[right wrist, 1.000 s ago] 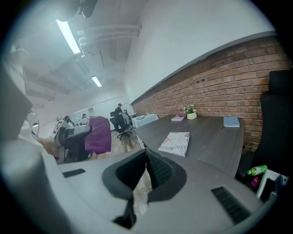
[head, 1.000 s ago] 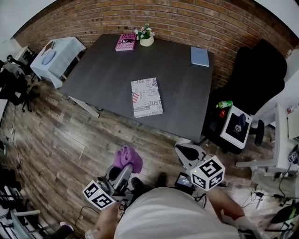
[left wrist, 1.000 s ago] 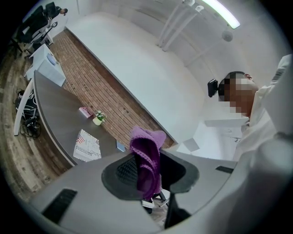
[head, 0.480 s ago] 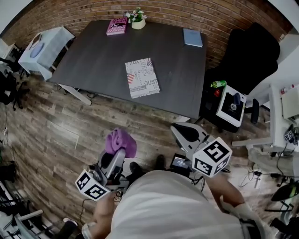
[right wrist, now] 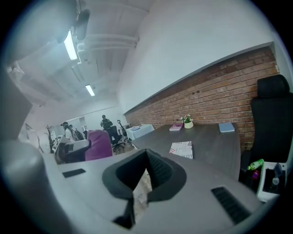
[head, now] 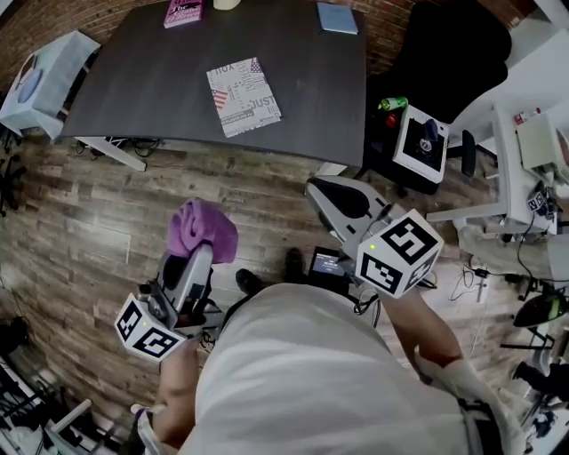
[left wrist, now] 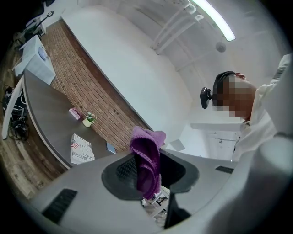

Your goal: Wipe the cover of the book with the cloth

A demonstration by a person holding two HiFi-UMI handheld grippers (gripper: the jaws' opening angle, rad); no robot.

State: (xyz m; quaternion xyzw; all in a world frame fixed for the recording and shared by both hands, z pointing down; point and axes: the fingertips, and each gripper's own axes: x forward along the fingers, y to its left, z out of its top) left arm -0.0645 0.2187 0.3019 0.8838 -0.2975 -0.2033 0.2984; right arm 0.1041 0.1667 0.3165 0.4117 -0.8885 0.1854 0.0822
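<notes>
The book (head: 244, 96) with a white printed cover lies flat near the front edge of the dark table (head: 151, 89); it also shows in the left gripper view as the book (left wrist: 82, 149) and in the right gripper view as the book (right wrist: 182, 149). My left gripper (head: 201, 249) is held low over the floor, well short of the table, shut on a purple cloth (head: 204, 230) that bunches above the jaws, the cloth (left wrist: 146, 160). My right gripper (head: 342, 201) is shut with nothing in it, beside the table's front right corner.
A pink book (head: 182, 11) and a blue book (head: 338, 18) lie at the table's far edge. A black office chair (head: 453, 44) stands right of the table, with a small white stand (head: 421, 142) in front of it. Left of the table stands a light blue cabinet (head: 40, 80).
The view has shifted so the table and book sit higher in the head view. Both grippers have drifted with the person; the cloth stays gripped on the left.
</notes>
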